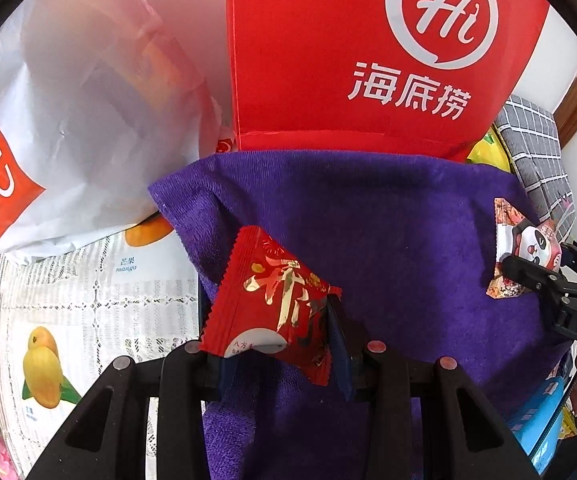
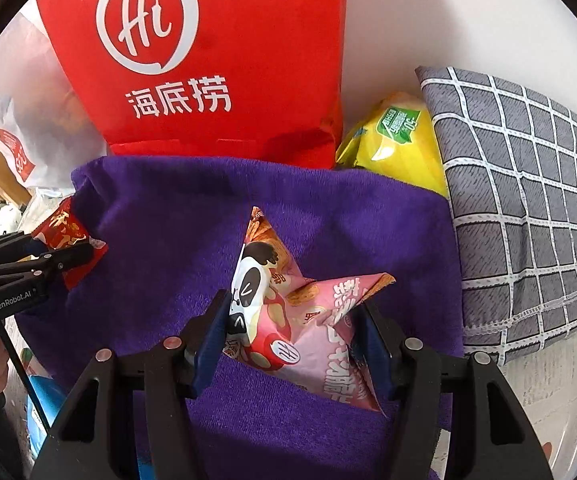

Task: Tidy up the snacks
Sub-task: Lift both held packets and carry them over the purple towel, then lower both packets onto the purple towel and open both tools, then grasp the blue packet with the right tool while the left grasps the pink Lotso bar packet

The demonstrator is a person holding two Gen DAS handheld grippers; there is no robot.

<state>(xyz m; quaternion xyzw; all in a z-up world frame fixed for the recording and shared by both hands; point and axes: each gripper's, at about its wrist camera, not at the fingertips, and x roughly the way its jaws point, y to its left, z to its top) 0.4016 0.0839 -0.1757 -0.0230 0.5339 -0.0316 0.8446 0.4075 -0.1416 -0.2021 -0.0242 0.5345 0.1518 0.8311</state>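
Purple towel [image 1: 388,220] below, red paper bag [image 1: 348,60] just behind, yellow packet [image 2: 400,144] alongside.

Left wrist view: looked steeply down along its own fingers [image 1: 330,336], close over the purple towel [image 1: 388,220], red bag [image 1: 328,60] at upper centre. Right wrist view: same steep, close look, from further right. Shared by both: purple towel [image 2: 160,220], red bag [image 2: 216,60], checked cloth [image 2: 528,180]. Each caught the other's fingers at frame edge.
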